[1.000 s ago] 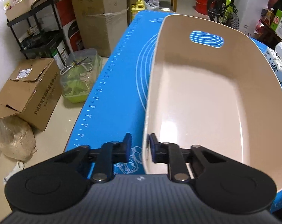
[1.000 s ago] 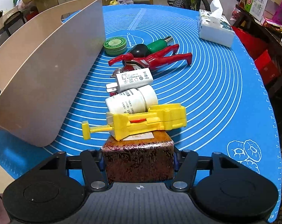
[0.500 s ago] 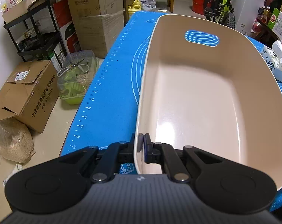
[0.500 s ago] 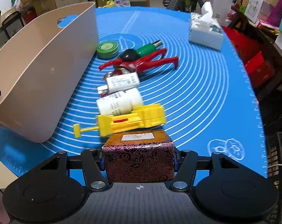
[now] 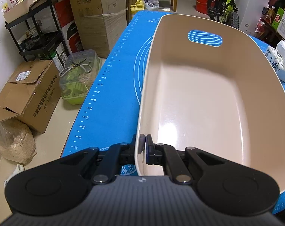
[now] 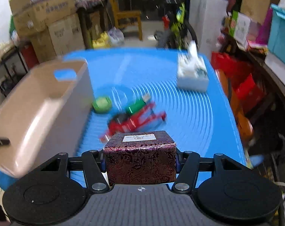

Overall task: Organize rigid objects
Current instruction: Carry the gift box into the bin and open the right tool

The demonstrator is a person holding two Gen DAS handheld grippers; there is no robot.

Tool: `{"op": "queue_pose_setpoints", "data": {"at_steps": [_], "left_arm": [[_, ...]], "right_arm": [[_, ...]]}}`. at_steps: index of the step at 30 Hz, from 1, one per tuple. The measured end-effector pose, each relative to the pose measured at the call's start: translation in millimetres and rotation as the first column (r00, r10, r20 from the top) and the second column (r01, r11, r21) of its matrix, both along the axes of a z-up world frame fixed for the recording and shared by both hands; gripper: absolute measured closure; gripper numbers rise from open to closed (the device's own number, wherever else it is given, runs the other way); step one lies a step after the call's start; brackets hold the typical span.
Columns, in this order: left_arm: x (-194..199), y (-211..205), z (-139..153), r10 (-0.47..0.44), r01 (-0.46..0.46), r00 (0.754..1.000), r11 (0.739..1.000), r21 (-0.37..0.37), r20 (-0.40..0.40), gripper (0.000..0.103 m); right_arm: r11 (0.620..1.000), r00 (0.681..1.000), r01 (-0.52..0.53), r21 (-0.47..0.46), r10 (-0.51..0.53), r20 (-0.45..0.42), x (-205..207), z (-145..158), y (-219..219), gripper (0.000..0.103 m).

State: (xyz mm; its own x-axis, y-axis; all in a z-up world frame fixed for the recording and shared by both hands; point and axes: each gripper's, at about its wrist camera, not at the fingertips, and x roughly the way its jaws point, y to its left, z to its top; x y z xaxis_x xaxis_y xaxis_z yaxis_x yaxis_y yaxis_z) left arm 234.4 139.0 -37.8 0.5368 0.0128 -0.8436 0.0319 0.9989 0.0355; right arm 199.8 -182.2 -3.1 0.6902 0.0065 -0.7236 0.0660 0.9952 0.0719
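- The left tool [image 5: 142, 146] is clamped on the near rim of one beige bin [image 5: 208, 98], one finger outside the wall and one inside; the bin's inside holds nothing that shows.
- The bin stands on the blue mat [image 5: 108, 98] covering the tabletop, its left wall near the mat's left edge with a strip of bare mat between. Past that edge the floor drops away to cardboard boxes [image 5: 27, 92] and a clear lidded container [image 5: 80, 79].
- One handle cut-out [image 5: 204, 38] opens in the bin's far end wall.
- The right tool [image 6: 140, 162] grips one dark brocade-patterned box [image 6: 140, 162] by its two sides, held above the mat [image 6: 189, 113]; a white label lies on the box's top.
- The right wrist view is motion-blurred, so small details are uncertain. Beyond the held box lie one round green tin [image 6: 102, 104] just beside the bin's [image 6: 38, 109] right wall, one red-handled tool-like item [image 6: 136, 120], and one green-and-black cylinder [image 6: 136, 105] touching it.
- One tissue box [image 6: 192, 75] sits near the mat's far right corner, well apart from the cluster.
- Open mat lies to the right of the cluster, up to the right edge of the tabletop, where red items and shelving crowd close.
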Motion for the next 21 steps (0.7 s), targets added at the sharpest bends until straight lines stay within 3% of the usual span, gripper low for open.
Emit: {"op": "queue_pose_setpoints", "data": {"at_steps": [5,9,15,21], "left_arm": [[0.0,-0.3,-0.5,0.0,0.0,1.0,1.0,-0.002,-0.003,0.094],[-0.5,0.1,-0.6,0.001,-0.001,1.0,1.0,-0.001,-0.004,0.094],[-0.1,0.5,-0.6,0.003,-0.003,1.0,1.0,-0.005,-0.008,0.094],[-0.8,-0.3,0.1,0.001,-0.001,1.0,1.0,-0.01,-0.006,0.094]], "right_arm": [[0.995,0.991,-0.098,0.027,0.095,0.093,28.2,35.0,37.0,0.04],[0.982,0.974,-0.19,0.024,0.185,0.13,49.4,45.9,75.0,0.04],[0.949,0.946,-0.315,-0.008,0.315,0.08,73.7,33.8,138.4,0.04],[0.916,0.918,-0.397,-0.06,0.396,-0.027,90.0,5.0,183.3,0.04]]}}
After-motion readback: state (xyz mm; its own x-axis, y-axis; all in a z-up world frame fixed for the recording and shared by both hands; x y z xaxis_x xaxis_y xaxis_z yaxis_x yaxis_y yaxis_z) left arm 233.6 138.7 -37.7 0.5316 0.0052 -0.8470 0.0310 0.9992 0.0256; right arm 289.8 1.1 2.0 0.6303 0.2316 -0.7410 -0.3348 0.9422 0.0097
